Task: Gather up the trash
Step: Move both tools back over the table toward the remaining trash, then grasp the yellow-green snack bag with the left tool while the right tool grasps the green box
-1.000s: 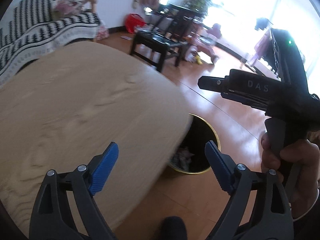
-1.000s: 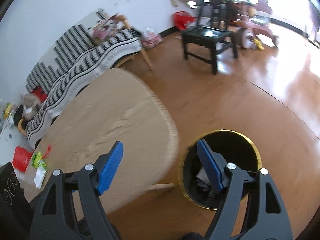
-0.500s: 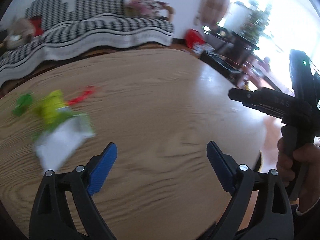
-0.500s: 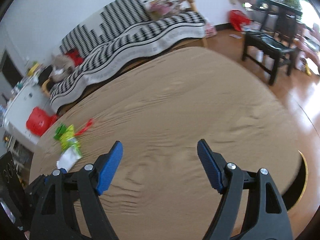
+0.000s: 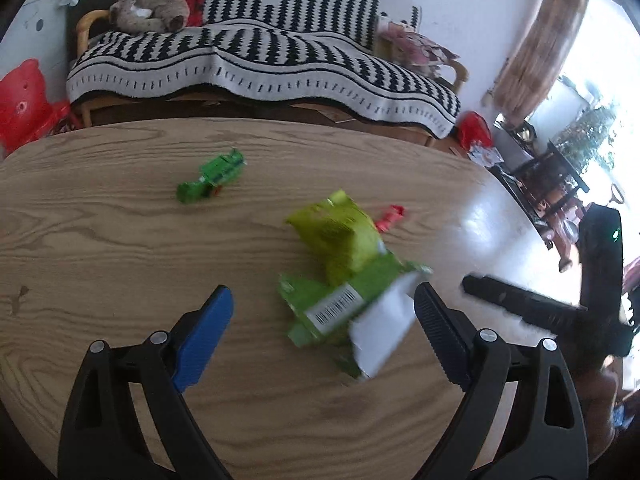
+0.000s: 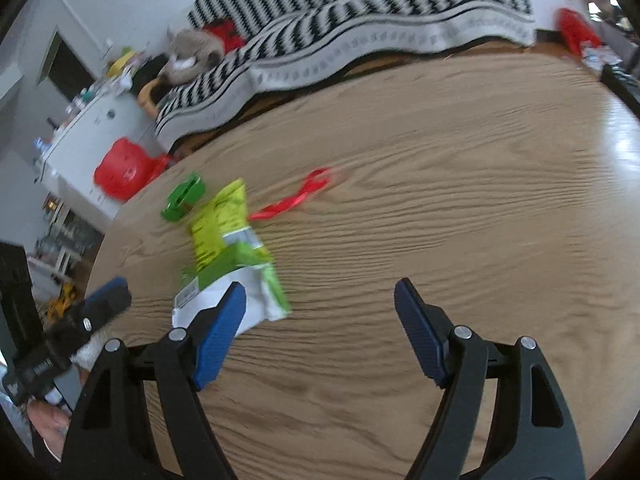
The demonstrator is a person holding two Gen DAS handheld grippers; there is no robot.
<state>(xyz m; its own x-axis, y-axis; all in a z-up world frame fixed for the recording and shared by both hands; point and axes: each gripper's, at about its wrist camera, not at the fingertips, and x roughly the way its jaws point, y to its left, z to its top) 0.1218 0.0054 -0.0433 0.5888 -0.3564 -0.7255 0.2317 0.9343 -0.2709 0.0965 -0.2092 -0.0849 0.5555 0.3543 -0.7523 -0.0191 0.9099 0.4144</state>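
Observation:
Trash lies on the wooden table [image 5: 100, 248]: a yellow-green snack bag [image 5: 340, 240], a green and white wrapper with a barcode [image 5: 352, 312], a small green wrapper [image 5: 212, 178] and a red scrap [image 5: 390, 218]. My left gripper [image 5: 320, 320] hovers open over the table, its blue pads either side of the barcode wrapper without touching it. In the right wrist view the same snack bag [image 6: 218, 220], green and white wrapper [image 6: 244, 280], small green wrapper [image 6: 182, 196] and red scrap [image 6: 296, 198] lie left of centre. My right gripper [image 6: 320, 316] is open over bare wood, its left pad next to the wrapper.
A sofa with a black and white striped cover [image 5: 260, 52] runs behind the table. A red plastic stool [image 6: 124, 168] stands off the table's far left corner. The other gripper [image 5: 560, 304] shows at the right of the left wrist view, held by a hand.
Both grippers swept from the bin at the table's end across the table to the left. The wrappers, off to the side half a second ago, now lie right at the jaws.

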